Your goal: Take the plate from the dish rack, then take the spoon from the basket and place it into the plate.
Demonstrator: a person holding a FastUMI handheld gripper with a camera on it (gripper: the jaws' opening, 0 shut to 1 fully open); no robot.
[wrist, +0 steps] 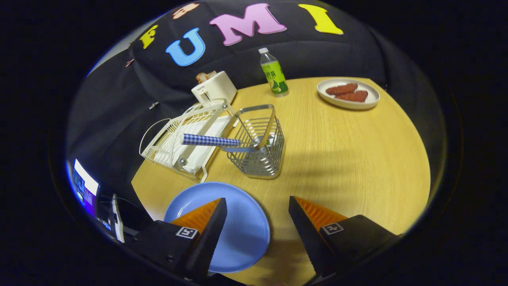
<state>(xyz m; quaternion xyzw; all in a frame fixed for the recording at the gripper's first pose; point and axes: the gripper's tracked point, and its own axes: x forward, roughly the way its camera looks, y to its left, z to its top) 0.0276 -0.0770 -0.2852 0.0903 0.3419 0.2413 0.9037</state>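
Fingers of our gripper stand wide apart with nothing held between them; bare wooden table shows through the gap, and part of the blue plate shows there as well. We see that plate lying flat on the table, under and just beside the left finger, out of the dish rack; the rack sits beyond it at about eleven o'clock from the fingers, white, with a white tray in its bottom. Just ahead of the gap, at twelve o'clock, stands the wire basket, close against the rack's right side; the spoon leans out of it, its blue-and-white checked handle pointing toward nine o'clock over the rack, its bowl end down inside the basket. Beyond the rack we make out a white toaster with something in its slot; a green bottle stands at twelve o'clock near the far edge of the table; at one o'clock a white plate carries two reddish-brown pieces of food, well apart from the basket.
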